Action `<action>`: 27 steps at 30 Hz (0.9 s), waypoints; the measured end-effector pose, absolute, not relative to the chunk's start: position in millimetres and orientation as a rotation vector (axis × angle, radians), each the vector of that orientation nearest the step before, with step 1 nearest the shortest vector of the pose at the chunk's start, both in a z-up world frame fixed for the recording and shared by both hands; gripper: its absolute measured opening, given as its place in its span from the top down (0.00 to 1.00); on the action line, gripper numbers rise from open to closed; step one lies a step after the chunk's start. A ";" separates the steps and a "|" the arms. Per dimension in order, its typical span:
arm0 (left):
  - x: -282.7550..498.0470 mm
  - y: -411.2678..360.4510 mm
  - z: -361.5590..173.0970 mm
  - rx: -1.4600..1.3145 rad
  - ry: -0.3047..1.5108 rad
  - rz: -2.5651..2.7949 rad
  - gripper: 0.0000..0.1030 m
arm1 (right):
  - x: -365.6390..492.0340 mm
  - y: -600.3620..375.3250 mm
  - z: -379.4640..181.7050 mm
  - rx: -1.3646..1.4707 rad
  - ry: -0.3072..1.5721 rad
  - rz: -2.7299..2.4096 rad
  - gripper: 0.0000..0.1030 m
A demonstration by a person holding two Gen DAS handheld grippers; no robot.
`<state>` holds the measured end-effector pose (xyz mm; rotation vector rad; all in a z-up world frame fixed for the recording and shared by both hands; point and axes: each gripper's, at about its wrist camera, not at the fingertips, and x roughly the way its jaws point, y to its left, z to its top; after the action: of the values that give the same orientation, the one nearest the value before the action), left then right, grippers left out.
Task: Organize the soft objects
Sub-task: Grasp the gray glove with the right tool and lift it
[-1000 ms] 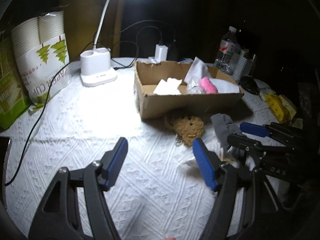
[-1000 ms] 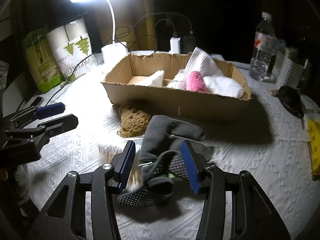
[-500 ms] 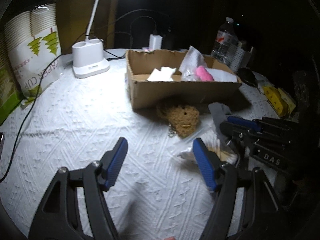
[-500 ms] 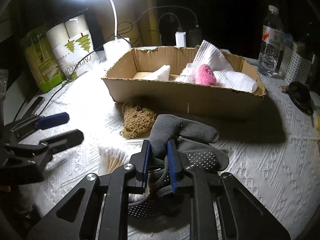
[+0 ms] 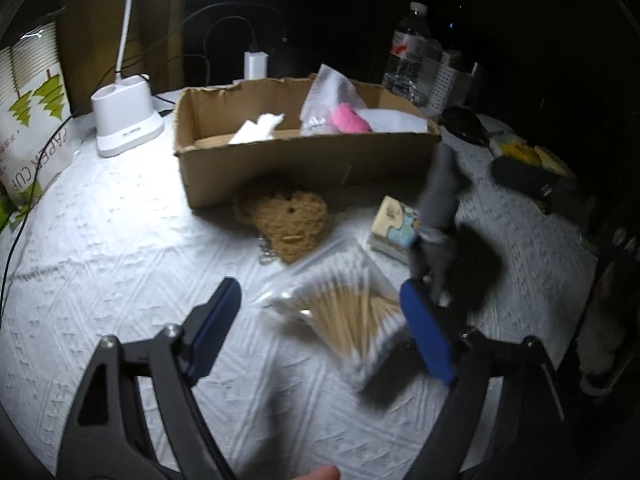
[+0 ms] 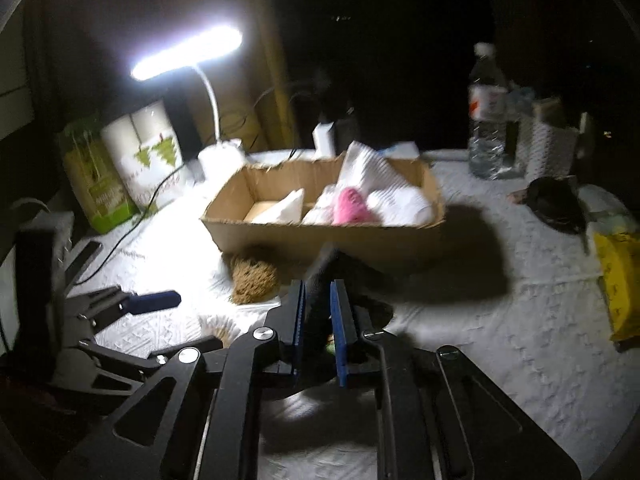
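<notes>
Two grippers: your right gripper (image 6: 320, 320) clamps the grey glove (image 6: 320, 276) at frame centre; left gripper (image 5: 320, 328) jaws opening over the cotton swabs (image 5: 344, 316).

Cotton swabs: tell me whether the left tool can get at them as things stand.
Probably yes. The left tool is opening just above the cotton swabs, pads not yet on them; nothing lies over the bag.

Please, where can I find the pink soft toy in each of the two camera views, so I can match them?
Left wrist view: the pink soft toy lies in the cardboard box, upper middle, right of centre.
Right wrist view: it lies in the same box, near the picture's centre.
Shared landmark: the water bottle, right of the box.
</notes>
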<state>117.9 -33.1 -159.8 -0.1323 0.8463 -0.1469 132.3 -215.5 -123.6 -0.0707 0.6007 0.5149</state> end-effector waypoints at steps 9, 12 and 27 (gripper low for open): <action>132.1 -46.6 -172.7 -0.123 0.889 -0.117 0.19 | 134.9 -247.7 -130.4 -0.065 0.627 0.469 0.86; 137.8 -48.6 -176.1 -0.115 0.896 -0.103 0.19 | 138.6 -242.4 -142.6 -0.056 0.673 0.488 0.82; 132.4 -33.3 -175.9 -0.102 0.904 -0.095 0.19 | 174.3 -182.5 -184.5 -0.119 0.754 0.547 0.47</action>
<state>132.4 -33.3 -175.9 -0.1022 0.9039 -0.0945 174.3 -182.5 -184.5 -0.1191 0.7540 0.5472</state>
